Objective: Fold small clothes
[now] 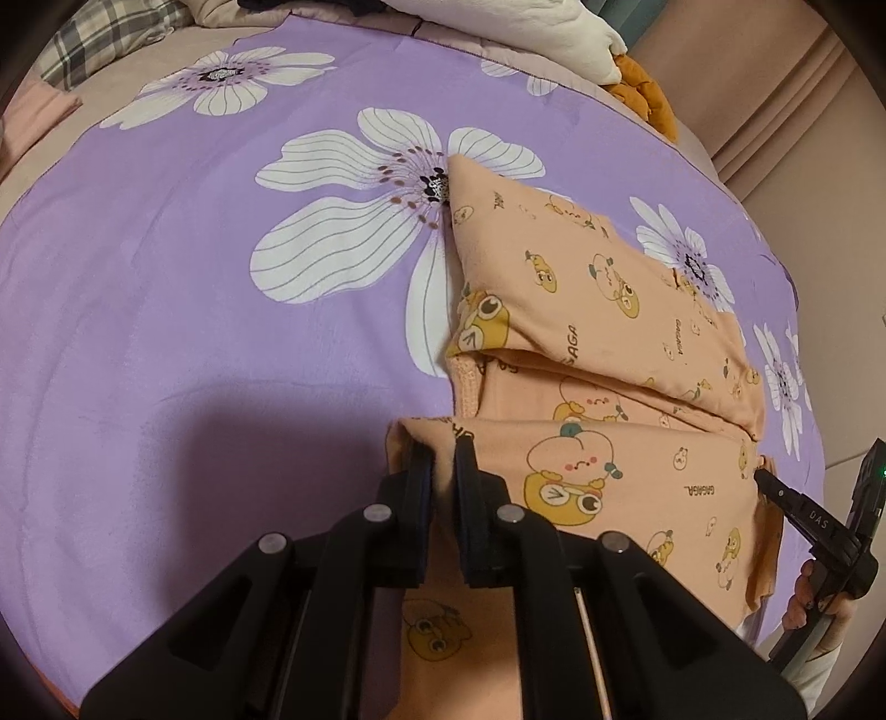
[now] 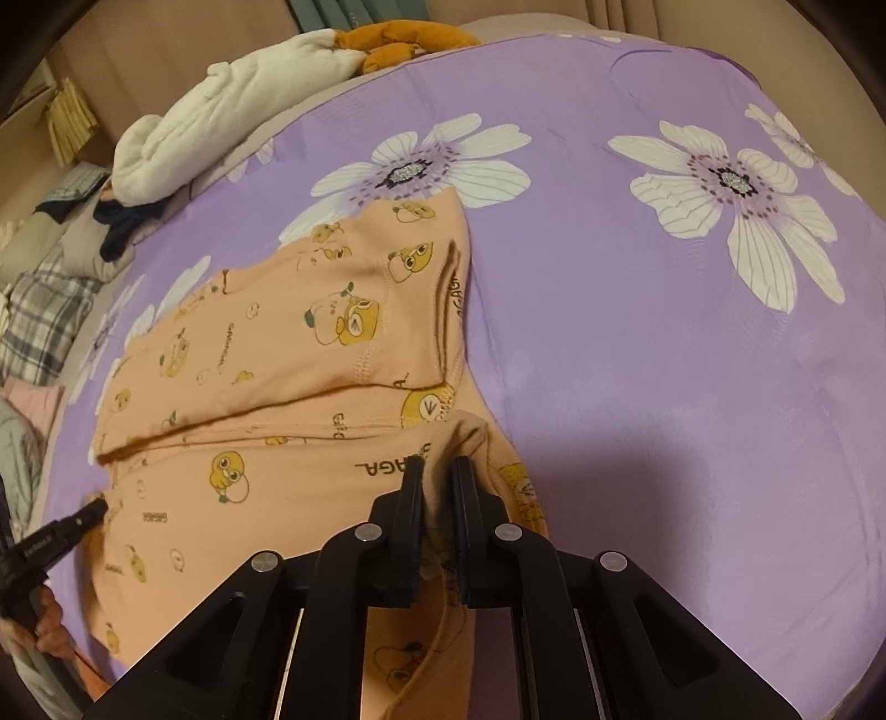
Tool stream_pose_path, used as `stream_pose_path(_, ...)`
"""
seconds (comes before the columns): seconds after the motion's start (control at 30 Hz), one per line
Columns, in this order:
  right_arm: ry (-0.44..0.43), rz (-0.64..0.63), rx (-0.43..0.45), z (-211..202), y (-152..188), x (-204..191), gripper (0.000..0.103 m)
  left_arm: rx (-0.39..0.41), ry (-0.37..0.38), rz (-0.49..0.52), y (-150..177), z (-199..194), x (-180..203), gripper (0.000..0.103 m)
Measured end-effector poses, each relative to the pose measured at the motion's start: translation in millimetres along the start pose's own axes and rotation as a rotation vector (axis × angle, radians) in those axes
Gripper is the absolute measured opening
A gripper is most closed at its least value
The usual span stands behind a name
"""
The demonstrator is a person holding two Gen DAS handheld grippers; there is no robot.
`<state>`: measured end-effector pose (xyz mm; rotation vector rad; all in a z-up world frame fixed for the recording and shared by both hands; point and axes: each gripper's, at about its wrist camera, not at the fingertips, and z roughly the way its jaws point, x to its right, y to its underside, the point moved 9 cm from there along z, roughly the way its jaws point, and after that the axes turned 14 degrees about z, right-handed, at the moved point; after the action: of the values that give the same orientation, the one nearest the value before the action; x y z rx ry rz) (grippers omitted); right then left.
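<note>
- Underneath everything I see a purple bedspread (image 1: 166, 310) printed with big white flowers, covering a bed; beige cloth shows past its far edge.
- Along that far edge (a cluttered stretch) lie a white plush bundle (image 2: 221, 111), an orange-brown plush thing (image 2: 404, 41), a plaid cloth (image 1: 111, 33) and some dark fabric.
- Beige curtains (image 1: 803, 99) hang beyond the bed.
- My peach garment (image 1: 609, 310), printed with yellow cartoon critters, lies partly folded on the bedspread, its near layer lifted toward both cameras.
- "GAGAGA" repeats across the garment; the other tool's arm reads "DAS" in the left view.
- My left gripper (image 1: 443, 459) has its jaws pinched on the garment's near left corner, cloth bunched between them.
- My right gripper (image 2: 440, 476) is clenched on the near right corner the same way.
- A hand (image 1: 808, 598) holds the right tool's handle.
</note>
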<state>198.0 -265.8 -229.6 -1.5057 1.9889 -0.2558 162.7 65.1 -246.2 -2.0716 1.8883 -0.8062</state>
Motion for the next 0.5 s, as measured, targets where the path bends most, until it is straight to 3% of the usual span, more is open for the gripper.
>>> stream_pose_path(0.13, 0.020, -0.014, -0.004, -6.8, 2.3, 0.5, 0.009, 0.003, 0.016, -0.003, -0.8, -9.7, 0.6, 0.013)
stream_pose_path(0.17, 0.024, -0.015, -0.006, -10.0, 2.8, 1.0, 0.012, 0.010, 0.013, -0.007, -0.9, -15.2, 0.1, 0.018)
stream_pose_path(0.27, 0.033, -0.020, 0.007, -19.5, 1.1, 2.5, 0.027, 0.038, 0.008, -0.004, -0.9, -29.6, 0.1, 0.026)
stream_pose_path(0.33, 0.058, -0.027, 0.031, -30.4, 0.8, 6.3, 0.050, 0.053, 0.024, -0.005, 0.7, -40.7, -0.3, 0.033)
stream_pose_path(0.37, 0.069, -0.030, 0.051, -38.4, 0.9, 9.1, 0.053, 0.060, 0.033, -0.007, 2.7, -46.2, -0.9, 0.040)
stream_pose_path(0.43, 0.067, -0.032, 0.069, -49.9, 2.3, 13.0, 0.054, 0.061, 0.040, -0.006, 8.1, -53.1, -1.0, 0.047)
stream_pose_path(0.5, 0.057, -0.018, 0.073, -58.8, 5.6, 18.8, 0.054, 0.051, 0.049, 0.002, 17.2, -57.9, -1.3, 0.048)
